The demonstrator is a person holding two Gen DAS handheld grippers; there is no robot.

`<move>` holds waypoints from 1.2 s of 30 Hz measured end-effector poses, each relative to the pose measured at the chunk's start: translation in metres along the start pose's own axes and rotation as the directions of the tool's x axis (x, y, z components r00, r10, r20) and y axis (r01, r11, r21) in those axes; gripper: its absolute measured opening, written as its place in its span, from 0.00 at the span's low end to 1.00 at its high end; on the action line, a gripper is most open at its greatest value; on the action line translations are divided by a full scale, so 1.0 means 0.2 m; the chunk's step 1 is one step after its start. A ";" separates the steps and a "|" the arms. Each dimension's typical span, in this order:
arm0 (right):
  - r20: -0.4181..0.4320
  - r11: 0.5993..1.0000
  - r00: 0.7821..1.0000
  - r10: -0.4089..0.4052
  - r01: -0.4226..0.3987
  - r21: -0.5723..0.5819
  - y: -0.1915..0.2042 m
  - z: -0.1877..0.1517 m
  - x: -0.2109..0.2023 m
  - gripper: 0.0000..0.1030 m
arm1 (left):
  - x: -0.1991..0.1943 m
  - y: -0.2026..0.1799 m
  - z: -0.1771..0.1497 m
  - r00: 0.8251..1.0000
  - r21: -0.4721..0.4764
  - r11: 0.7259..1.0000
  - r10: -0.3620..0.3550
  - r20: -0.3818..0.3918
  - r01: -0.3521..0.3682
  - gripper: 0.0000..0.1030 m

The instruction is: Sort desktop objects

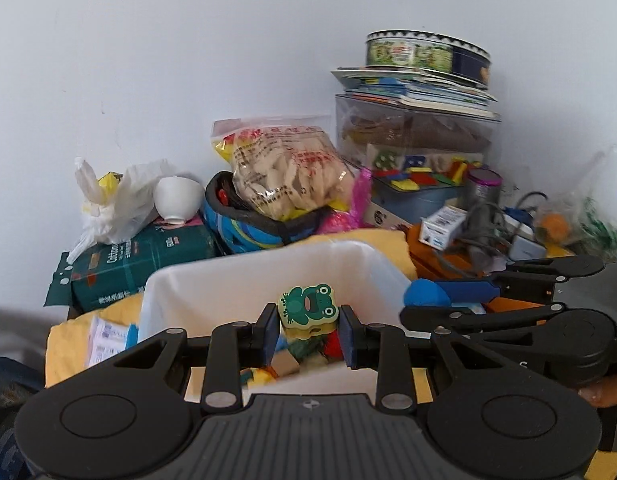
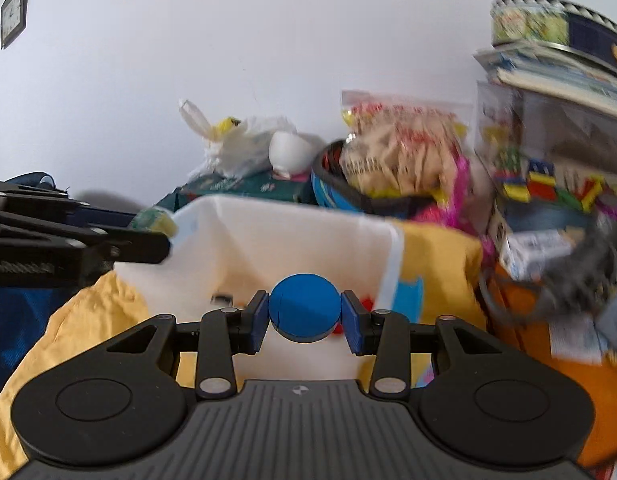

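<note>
the white bin (image 1: 212, 284) sat on the yellow cloth (image 2: 440, 248), toy blocks inside. above it my left claw (image 1: 308, 330) pinched a green frog block (image 1: 307, 307), and my right claw (image 2: 304, 316) clamped a blue disc (image 2: 304, 306) just beside

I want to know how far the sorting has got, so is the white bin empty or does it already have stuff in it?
Not empty. The left wrist view shows coloured toy pieces lying inside the white bin, below the frog block held in the left gripper.

Blurred box stack (image 2: 548, 152) at right, bin (image 1: 212, 280) contents half hidden behind left tool (image 1: 308, 334)
</note>
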State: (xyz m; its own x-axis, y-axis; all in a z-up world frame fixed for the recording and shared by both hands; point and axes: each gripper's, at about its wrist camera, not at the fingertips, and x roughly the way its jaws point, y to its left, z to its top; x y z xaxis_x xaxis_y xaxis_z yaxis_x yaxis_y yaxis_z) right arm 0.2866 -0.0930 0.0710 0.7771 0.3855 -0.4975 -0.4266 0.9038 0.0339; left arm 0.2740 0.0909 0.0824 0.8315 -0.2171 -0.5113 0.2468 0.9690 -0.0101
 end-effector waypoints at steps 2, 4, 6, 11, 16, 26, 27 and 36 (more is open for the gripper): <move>-0.002 1.000 1.000 0.002 -0.002 0.007 0.00 0.06 0.06 0.41 | 0.09 0.02 0.02 1.000 0.012 1.000 0.018 -0.009 -0.018 0.34; -0.016 1.000 1.000 -0.009 0.009 0.010 0.00 0.10 0.13 0.41 | 0.19 0.06 0.00 0.999 0.029 0.999 0.043 -0.032 -0.042 0.34; -0.040 0.999 0.998 -0.040 0.040 -0.013 0.01 0.12 0.22 0.41 | 0.30 0.10 -0.03 0.993 0.028 0.997 0.073 -0.097 -0.071 0.34; -0.134 0.995 0.989 -0.065 0.053 -0.090 0.03 0.07 0.36 0.57 | 0.38 0.12 -0.10 0.981 0.046 0.993 0.112 -0.156 -0.106 0.46; -0.129 0.979 0.983 -0.132 0.109 -0.173 0.07 0.06 0.31 0.75 | 0.24 0.09 -0.07 0.979 0.070 0.979 0.198 -0.052 -0.194 0.66; -0.119 0.972 0.980 -0.158 0.132 -0.196 0.06 0.13 0.20 0.99 | 0.00 -0.01 0.03 0.974 0.031 0.974 0.225 0.015 -0.225 0.81; -0.124 0.971 0.979 -0.163 0.136 -0.198 0.06 0.14 0.20 1.00 | -0.01 0.00 0.05 0.979 0.015 0.978 0.206 0.010 -0.206 0.81; -0.182 0.945 0.964 -0.194 0.134 -0.298 0.08 0.18 0.19 1.00 | -0.05 0.02 0.13 0.965 -0.005 0.965 0.262 -0.027 -0.263 0.81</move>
State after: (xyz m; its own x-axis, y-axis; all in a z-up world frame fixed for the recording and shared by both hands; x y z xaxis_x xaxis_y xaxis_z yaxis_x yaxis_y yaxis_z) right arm 0.3261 -0.0562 0.0843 0.7477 0.1626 -0.6438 -0.4372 0.8503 -0.2930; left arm 0.2798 0.0928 0.1089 0.8535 0.0480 -0.5189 0.0172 0.9926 0.1199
